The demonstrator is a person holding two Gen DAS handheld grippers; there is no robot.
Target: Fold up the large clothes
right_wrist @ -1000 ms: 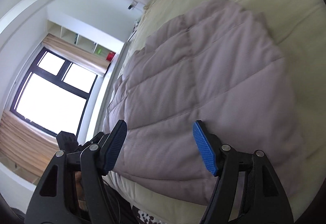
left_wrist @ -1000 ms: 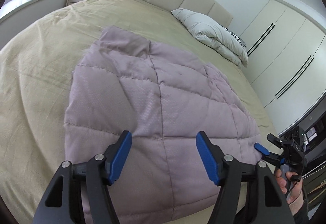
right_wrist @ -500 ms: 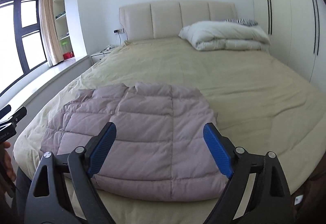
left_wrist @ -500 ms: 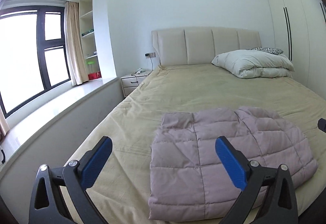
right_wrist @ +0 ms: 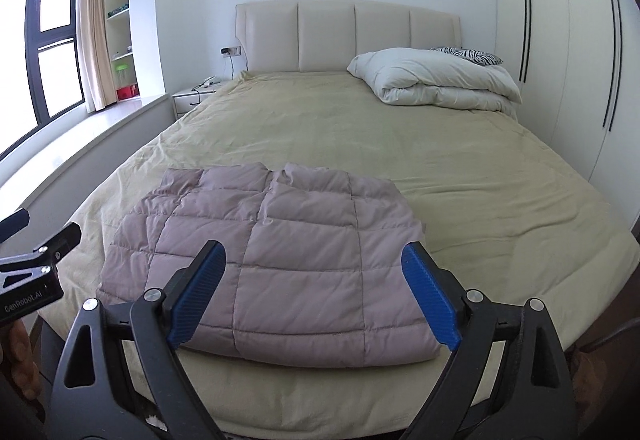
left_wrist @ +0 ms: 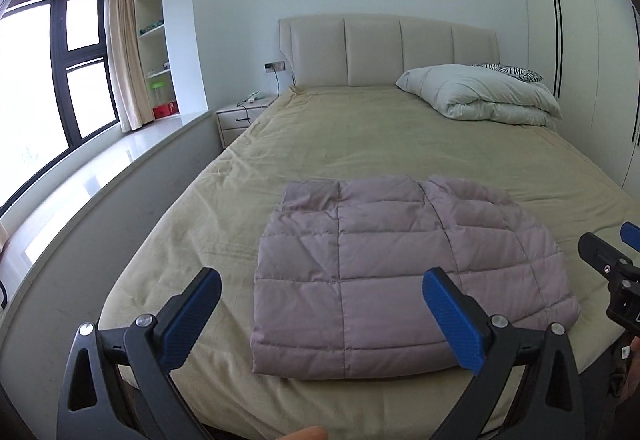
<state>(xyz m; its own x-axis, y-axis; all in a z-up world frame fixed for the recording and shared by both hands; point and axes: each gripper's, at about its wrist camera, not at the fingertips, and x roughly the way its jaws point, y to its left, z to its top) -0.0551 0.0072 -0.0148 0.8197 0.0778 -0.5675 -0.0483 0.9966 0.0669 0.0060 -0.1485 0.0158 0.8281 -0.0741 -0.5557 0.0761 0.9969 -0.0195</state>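
Note:
A mauve quilted jacket [left_wrist: 400, 260] lies folded into a rough rectangle near the foot of the beige bed [left_wrist: 360, 136]. My left gripper [left_wrist: 320, 280] hovers above and in front of it, open wide, with nothing between its blue pads. In the right wrist view the same jacket [right_wrist: 280, 240] lies flat on the bed [right_wrist: 480, 180]. My right gripper [right_wrist: 314, 248] is held clear above its near edge, open and holding nothing. Neither gripper touches the cloth. A blue pad [left_wrist: 630, 234] of the right gripper shows at the right edge of the left wrist view.
A folded white duvet [left_wrist: 480, 96] and a zebra cushion [left_wrist: 512, 70] sit by the padded headboard [left_wrist: 388, 52]. A nightstand [left_wrist: 240, 116] and a long window ledge [left_wrist: 100, 176] run along the left. Wardrobe doors [left_wrist: 580, 80] line the right.
Both grippers have risen and drawn back from the jacket, and their jaws have widened. The views have tipped up from close over the cloth to take in the whole bed.

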